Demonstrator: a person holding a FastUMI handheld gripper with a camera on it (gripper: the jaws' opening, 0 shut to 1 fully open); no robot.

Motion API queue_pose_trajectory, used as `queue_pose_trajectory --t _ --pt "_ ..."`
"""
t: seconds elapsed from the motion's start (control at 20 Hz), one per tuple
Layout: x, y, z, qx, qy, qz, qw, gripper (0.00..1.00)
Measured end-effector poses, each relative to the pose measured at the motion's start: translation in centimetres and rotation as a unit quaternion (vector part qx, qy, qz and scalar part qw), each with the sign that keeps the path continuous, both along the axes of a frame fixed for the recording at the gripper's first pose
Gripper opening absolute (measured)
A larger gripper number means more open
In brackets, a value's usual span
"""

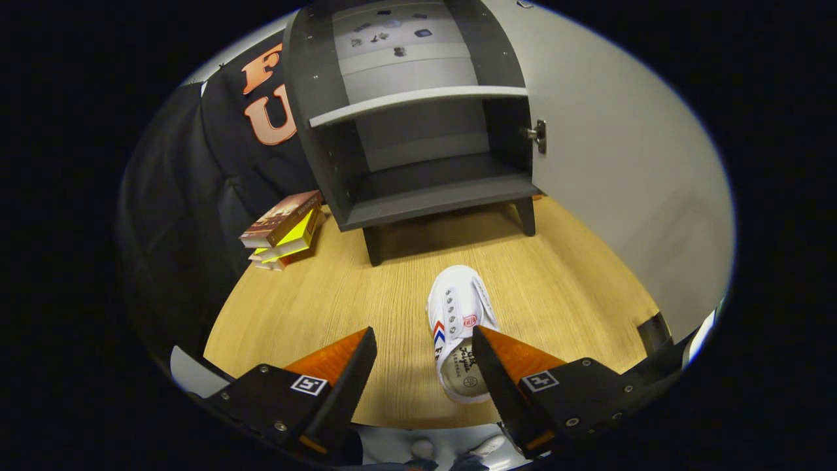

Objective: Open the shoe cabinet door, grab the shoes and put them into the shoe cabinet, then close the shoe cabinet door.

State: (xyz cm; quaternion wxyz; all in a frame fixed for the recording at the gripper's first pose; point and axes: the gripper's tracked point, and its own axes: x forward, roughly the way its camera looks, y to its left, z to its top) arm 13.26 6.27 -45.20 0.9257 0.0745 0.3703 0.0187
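Gripper view. I see the gripper (424, 347) held above the wooden tabletop (562, 288) with its two fingers spread wide apart, gripping nothing. One white shoe (458, 327) lies on the tabletop, toe pointing away toward the cabinet, heel opening toward me. It sits between the fingers but off centre: its heel end is right against the inner edge of the right finger, which covers part of its side. I cannot tell whether they touch. The left finger stands well apart from it, with bare wood between.

Beyond the shoe stands one dark shoe cabinet (418, 131) on short legs. Its door (621, 163) is swung open to the right, a pale panel with one metal hinge (537, 136) showing at the cabinet's edge. Inside I count one lighter shelf (418, 101) across the middle and a bottom board (438, 199) below it; both compartments hold no shoes. A few small dark items lie on the cabinet's top; too small to identify.

Left of the cabinet, on the tabletop, a stack of books (284, 229): I count three, perhaps four.
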Motion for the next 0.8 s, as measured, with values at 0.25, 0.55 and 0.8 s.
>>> queue_pose_trajectory --t 0.25,0.55,0.8 --pt "0.2 -0.1 -3.7 0.004 0.032 -0.001 0.999 0.9" --pt "0.7 0.3 -6.8 0.006 0.06 0.003 0.998 0.75" --pt "0.6 -0.7 -8.3 0.01 0.078 -0.012 0.997 0.51"
